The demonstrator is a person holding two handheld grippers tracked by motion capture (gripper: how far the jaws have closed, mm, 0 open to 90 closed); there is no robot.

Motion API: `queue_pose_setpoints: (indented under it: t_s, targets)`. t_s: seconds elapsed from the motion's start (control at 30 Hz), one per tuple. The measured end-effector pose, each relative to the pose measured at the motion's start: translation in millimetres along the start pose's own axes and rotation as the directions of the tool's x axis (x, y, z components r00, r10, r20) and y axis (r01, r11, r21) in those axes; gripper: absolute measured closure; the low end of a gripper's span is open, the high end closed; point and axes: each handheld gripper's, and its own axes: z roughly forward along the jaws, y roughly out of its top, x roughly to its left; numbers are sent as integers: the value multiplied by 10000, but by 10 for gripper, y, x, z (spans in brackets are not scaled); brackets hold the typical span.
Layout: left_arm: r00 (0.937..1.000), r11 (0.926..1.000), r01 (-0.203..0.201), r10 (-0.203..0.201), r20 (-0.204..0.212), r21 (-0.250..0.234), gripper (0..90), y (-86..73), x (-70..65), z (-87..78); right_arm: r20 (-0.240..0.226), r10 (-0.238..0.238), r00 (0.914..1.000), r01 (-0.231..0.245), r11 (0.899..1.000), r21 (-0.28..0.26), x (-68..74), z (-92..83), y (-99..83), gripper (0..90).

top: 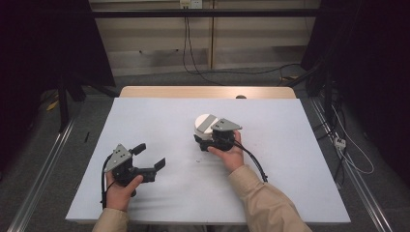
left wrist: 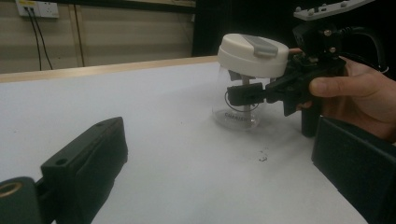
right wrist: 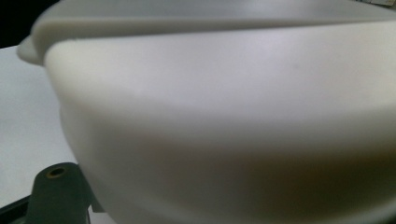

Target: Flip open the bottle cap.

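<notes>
Dark curtains and a pale wall with trailing cables are framing the scene, and a white sheet is covering the tabletop (top: 290, 193), whose wooden edge is showing at the far side. A clear glass jar (left wrist: 236, 114) is standing upright near the middle of the sheet and is being capped by a white lid (left wrist: 252, 56) with a grey tab. The right gripper (top: 205, 140) is being held level by the right hand (top: 231, 153), and its jaws are being kept clenched on the jar just below the lid; in the right gripper view the lid is looming very close. The left gripper (top: 151, 157) is being held by the left hand (top: 121, 188) well apart from the jar, toward the near left of the sheet, with its jaws released and spread wide, nothing being gripped between them.
</notes>
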Motion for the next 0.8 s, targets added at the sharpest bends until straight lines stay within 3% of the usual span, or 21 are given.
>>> queue_pose_setpoints:
  t_s: [0.43,0.8]
  targets:
    - [9998,9992,-199,196,108,339,54,71,-82,183,41,-78,10000,78,10000,-11,7,1,-3,186]
    - [9997,9994,-22,13,251,359,76,126,-155,347,22,24,10000,-24,10000,2,1,3,-3,186]
